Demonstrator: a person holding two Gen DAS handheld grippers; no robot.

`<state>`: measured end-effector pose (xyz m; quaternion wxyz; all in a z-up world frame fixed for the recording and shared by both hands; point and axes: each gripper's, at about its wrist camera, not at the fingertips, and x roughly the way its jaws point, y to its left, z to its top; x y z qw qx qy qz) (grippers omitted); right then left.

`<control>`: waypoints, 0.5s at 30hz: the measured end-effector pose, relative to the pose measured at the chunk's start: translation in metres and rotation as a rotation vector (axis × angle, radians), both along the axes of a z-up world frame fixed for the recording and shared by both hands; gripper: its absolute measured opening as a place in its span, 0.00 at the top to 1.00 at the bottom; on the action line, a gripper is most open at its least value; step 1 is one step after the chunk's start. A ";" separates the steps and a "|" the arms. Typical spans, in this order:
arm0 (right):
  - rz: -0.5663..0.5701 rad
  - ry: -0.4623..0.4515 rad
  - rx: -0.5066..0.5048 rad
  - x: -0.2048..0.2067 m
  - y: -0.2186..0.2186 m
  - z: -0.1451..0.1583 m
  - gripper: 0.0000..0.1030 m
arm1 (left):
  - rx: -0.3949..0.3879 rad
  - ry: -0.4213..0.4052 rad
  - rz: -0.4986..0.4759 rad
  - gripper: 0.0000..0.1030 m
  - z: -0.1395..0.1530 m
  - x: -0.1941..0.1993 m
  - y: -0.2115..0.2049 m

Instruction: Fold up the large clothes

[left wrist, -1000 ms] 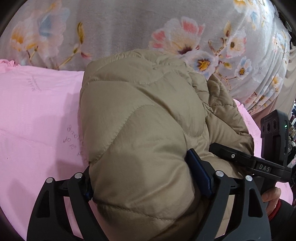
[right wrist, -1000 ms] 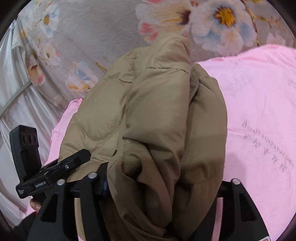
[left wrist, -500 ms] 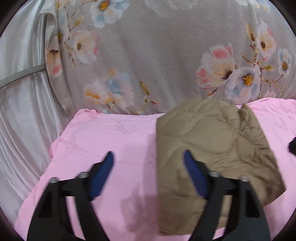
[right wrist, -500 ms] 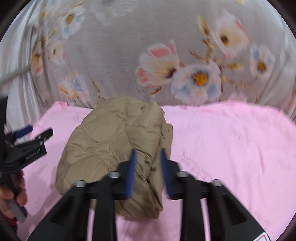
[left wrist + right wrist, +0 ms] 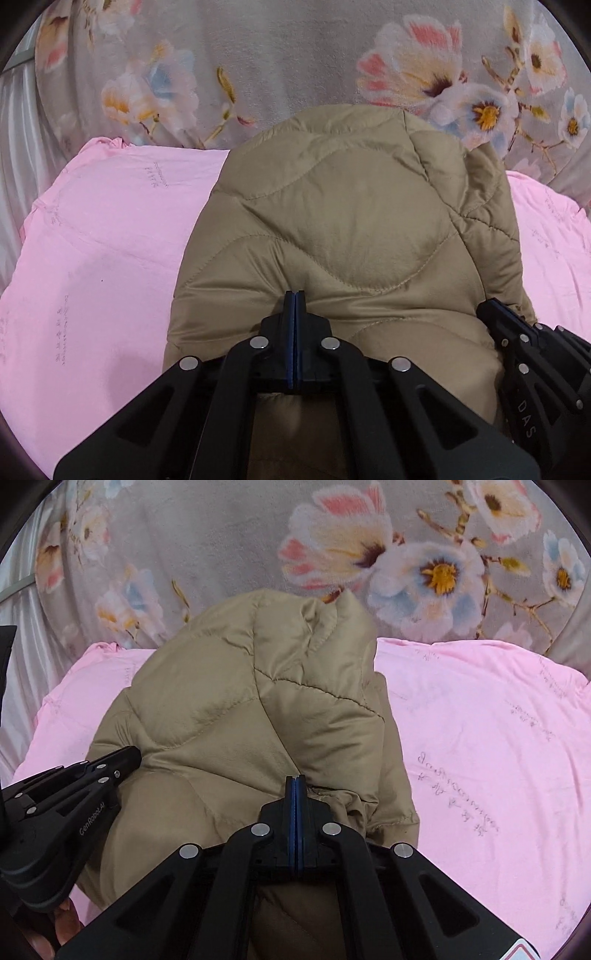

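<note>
Folded tan quilted jacket [image 5: 343, 236] lying in a puffy bundle on a pink sheet [image 5: 96, 258], its far edge at 12 o'clock reaching a grey floral blanket [image 5: 288, 55] that rises behind the sheet.

Left tool [image 5: 294, 295]: the blue-lined fingers are pressed flat together with no gap visible, their tips resting against the near face of the jacket. Whether any cloth is pinched between them cannot be told. In the left wrist view the right tool [image 5: 491, 308] enters at 4 o'clock, its tip touching the jacket's right flank.

Right tool [image 5: 294, 779]: fingers likewise closed pad to pad, tips against the jacket's near edge just beside a rumpled hem [image 5: 391, 819] at 3 o'clock of the tips; a grip on fabric cannot be confirmed. In the right wrist view the left tool [image 5: 129, 755] enters at 9 o'clock and touches the jacket's left side. A pale curtain [image 5: 18, 657] hangs at the far left.
</note>
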<state>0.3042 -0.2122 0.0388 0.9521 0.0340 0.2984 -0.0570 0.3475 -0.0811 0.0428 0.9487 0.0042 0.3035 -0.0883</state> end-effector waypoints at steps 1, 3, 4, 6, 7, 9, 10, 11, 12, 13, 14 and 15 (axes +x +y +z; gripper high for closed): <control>-0.001 -0.003 0.002 0.001 0.000 -0.003 1.00 | 0.002 -0.009 0.003 1.00 -0.004 0.001 -0.001; -0.002 -0.014 -0.011 0.003 0.001 -0.010 1.00 | 0.010 -0.029 0.007 1.00 -0.009 0.001 -0.003; -0.002 -0.019 -0.025 0.004 0.002 -0.012 1.00 | 0.018 -0.040 0.011 1.00 -0.012 0.001 -0.004; -0.002 -0.014 -0.021 0.006 0.002 -0.015 1.00 | 0.034 -0.053 0.015 1.00 -0.014 0.001 -0.007; 0.000 -0.010 -0.008 0.006 0.000 -0.016 1.00 | 0.035 -0.060 0.019 1.00 -0.016 0.001 -0.007; 0.003 -0.006 0.002 0.008 -0.003 -0.016 1.00 | 0.044 -0.066 0.024 1.00 -0.018 0.000 -0.008; 0.003 -0.005 0.001 0.009 -0.003 -0.017 1.00 | 0.048 -0.068 0.026 1.00 -0.018 0.000 -0.009; 0.002 -0.004 -0.003 0.009 -0.002 -0.017 1.00 | 0.050 -0.069 0.027 1.00 -0.019 0.000 -0.009; 0.002 -0.003 -0.004 0.009 -0.002 -0.017 1.00 | 0.049 -0.070 0.027 1.00 -0.019 0.001 -0.009; 0.003 -0.002 -0.002 0.009 -0.003 -0.017 1.00 | 0.051 -0.071 0.027 1.00 -0.019 0.001 -0.009; 0.003 -0.001 -0.001 0.010 -0.004 -0.017 1.00 | 0.057 -0.073 0.029 1.00 -0.019 0.001 -0.010; 0.001 0.000 -0.004 0.010 -0.003 -0.017 1.00 | 0.063 -0.075 0.031 1.00 -0.019 0.000 -0.010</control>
